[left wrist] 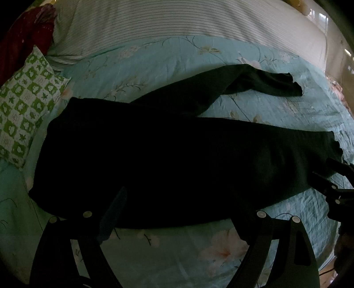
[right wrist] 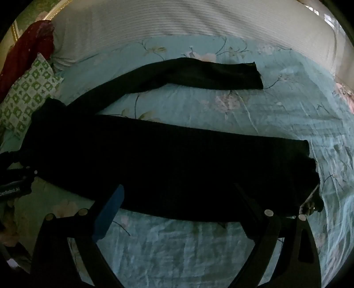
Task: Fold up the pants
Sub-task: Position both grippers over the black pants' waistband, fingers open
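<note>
Dark pants [left wrist: 154, 150] lie spread on the teal floral bedsheet [left wrist: 177, 254], waist at the left, two legs running right and splayed apart. They also show in the right wrist view [right wrist: 168, 168]. My left gripper [left wrist: 177, 199] is open, hovering over the near edge of the waist part, holding nothing. My right gripper [right wrist: 179, 199] is open over the near leg's lower edge, empty. The right gripper's body [left wrist: 338, 188] shows at the right edge of the left wrist view. The left gripper's body [right wrist: 15, 183] shows at the left edge of the right wrist view.
A green-and-white patterned pillow [left wrist: 24, 115] lies left of the waist. A striped white blanket [left wrist: 177, 20] lies behind, a dark red cloth [left wrist: 24, 39] at the far left. Bare sheet [right wrist: 177, 248] lies in front of the pants.
</note>
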The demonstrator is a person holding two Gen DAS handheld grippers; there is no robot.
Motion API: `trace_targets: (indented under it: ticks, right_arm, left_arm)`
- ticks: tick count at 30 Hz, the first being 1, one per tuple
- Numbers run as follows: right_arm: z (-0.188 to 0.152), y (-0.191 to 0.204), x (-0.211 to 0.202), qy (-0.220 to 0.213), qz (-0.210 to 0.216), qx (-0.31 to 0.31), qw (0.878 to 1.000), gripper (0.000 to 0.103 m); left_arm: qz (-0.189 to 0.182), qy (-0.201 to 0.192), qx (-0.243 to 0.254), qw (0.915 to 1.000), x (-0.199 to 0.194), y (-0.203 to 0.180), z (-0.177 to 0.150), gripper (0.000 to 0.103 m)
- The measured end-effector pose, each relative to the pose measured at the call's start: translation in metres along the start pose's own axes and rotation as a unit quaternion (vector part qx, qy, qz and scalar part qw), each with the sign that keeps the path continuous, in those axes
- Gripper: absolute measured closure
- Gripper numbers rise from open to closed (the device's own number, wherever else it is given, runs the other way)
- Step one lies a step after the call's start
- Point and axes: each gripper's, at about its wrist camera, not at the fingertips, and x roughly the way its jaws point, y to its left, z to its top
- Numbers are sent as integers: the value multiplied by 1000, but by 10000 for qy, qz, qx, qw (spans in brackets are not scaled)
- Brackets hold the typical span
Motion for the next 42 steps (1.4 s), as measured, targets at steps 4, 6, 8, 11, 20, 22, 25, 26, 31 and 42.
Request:
trace_targets:
  ticks: [4,6,8,11,20,22,25,26,31,42]
  right_arm:
    - [0,1,1,5,-10,0,10000,8]
    - [0,2,2,9,-5,3,10000,8]
    - [0,2,2,19,-5,6,10000,8]
    - [0,2,2,29,8,23,10000,8]
    - [1,3,-1,-22,37,67,10000,8]
    - [3,3,-3,-35,51,89,9999,8]
    - [6,1,-4,-46,59,106,9999,8]
    - [7,1,-5,-45,62,116,9999,8]
    - [10,-3,-5,-38,49,166,9998,8]
    - [17,-11,-6,-44,87,292,9995,8]
  left_arm:
    - [-4,1,-8,10000,0,0,1,15]
    - [-8,-9,-8,10000,0,0,1,15]
    - [-12,11,0,10000,2,0,2,15]
    - [-12,22,4,10000,2,0,3,15]
    - [-19,20,2,10000,4,0,2,15]
    - [-24,18,1,10000,4,0,3,15]
    - [-21,25,0,10000,5,0,4,15]
    - [-20,25,3,10000,5,0,4,15]
    - [-20,32,7,10000,7,0,5,15]
    - [-37,85,62,9999,12,-3,25,15]
